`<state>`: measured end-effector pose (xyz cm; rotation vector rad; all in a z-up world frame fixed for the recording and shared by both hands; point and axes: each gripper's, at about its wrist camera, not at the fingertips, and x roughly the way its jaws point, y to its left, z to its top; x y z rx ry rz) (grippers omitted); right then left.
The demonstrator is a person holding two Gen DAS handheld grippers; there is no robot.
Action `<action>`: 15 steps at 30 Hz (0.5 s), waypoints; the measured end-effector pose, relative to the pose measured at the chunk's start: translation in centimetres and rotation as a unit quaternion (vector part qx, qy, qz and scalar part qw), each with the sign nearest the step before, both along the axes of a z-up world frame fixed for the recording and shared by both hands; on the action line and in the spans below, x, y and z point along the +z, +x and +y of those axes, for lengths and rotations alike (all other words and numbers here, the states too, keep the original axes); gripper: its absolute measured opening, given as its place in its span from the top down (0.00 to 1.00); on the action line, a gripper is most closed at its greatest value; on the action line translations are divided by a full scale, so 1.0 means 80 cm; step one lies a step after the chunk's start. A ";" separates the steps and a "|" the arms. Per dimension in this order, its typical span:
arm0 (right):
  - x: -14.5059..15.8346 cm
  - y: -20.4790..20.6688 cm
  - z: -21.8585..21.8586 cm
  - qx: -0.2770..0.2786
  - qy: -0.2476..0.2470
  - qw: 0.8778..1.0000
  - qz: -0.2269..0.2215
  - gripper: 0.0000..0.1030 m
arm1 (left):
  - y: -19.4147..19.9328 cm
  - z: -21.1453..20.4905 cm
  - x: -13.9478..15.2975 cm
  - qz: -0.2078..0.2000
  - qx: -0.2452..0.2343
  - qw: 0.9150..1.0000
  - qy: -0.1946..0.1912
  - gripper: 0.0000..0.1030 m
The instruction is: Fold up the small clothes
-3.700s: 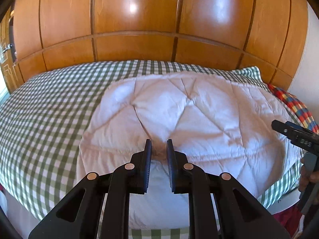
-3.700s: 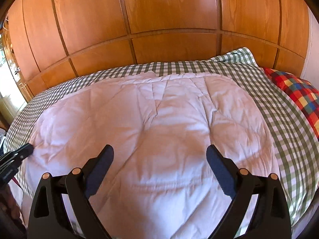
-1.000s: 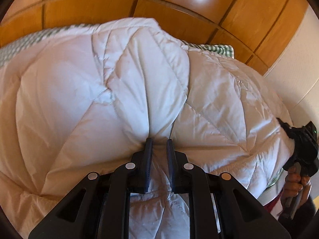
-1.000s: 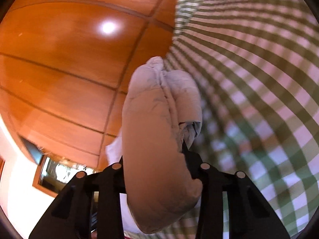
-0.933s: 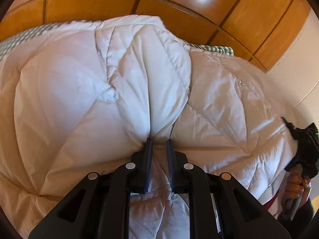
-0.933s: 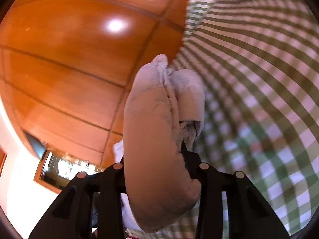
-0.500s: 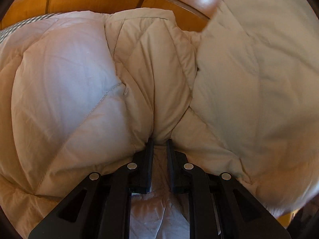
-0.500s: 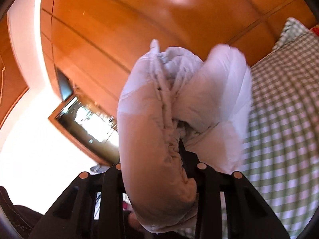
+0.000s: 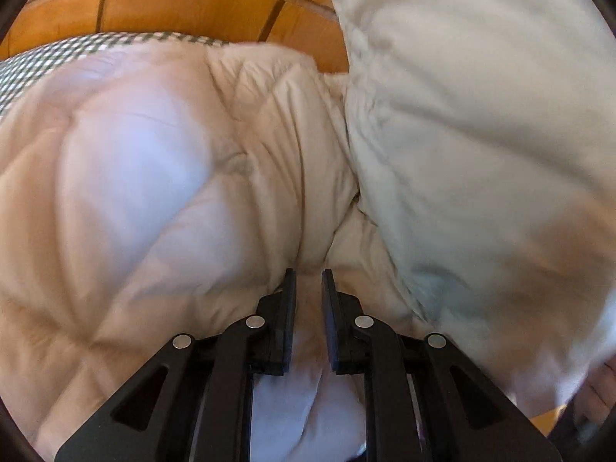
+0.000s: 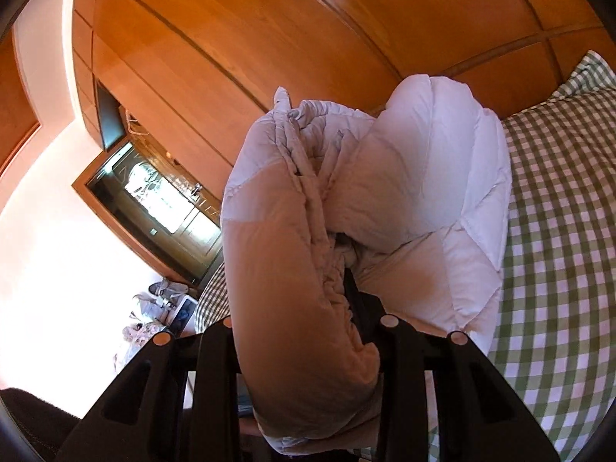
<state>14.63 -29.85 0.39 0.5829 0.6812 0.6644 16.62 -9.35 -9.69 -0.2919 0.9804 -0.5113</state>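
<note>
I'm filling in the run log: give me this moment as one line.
left gripper: shut on quilt | right gripper: shut on quilt edge, raised | bed: green checked sheet | fold: under way

Green-checked bed sheet (image 10: 558, 231) was seen beneath glossy wooden wall panels (image 10: 308, 38); a framed dark opening (image 10: 150, 200) was noted left.

Warm daylight, fisheye views with dark vignetted corners.
Motion blur softens the white quilt (image 9: 161, 177); glare blows out the pale wall (image 10: 57, 231); highlights gleam on the wooden panelling (image 10: 346, 19).
</note>
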 end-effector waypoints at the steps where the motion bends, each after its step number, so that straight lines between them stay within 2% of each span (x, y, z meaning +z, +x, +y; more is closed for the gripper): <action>1: 0.002 -0.005 -0.002 -0.003 0.001 1.000 0.001 0.70 | -0.008 0.014 0.010 -0.008 0.009 1.000 0.001 0.87; 5: 0.001 -0.009 -0.013 -0.018 0.006 1.000 0.003 0.70 | -0.024 0.082 0.040 -0.044 0.063 0.997 -0.003 0.87; 9: 0.008 -0.010 -0.011 -0.024 -0.015 1.000 0.001 0.70 | -0.036 0.170 0.053 -0.057 0.148 0.987 -0.006 0.87; 11: 0.012 -0.011 -0.002 -0.024 -0.031 0.999 0.000 0.70 | -0.038 0.192 0.054 -0.056 0.167 0.984 -0.011 0.87; 12: 0.015 -0.011 0.005 -0.024 -0.043 0.999 -0.002 0.70 | -0.038 0.197 0.050 -0.055 0.177 0.983 0.004 0.87; 15: 0.020 -0.014 0.024 -0.024 -0.077 0.997 -0.005 0.70 | -0.040 0.225 0.024 -0.016 0.198 0.980 0.022 0.87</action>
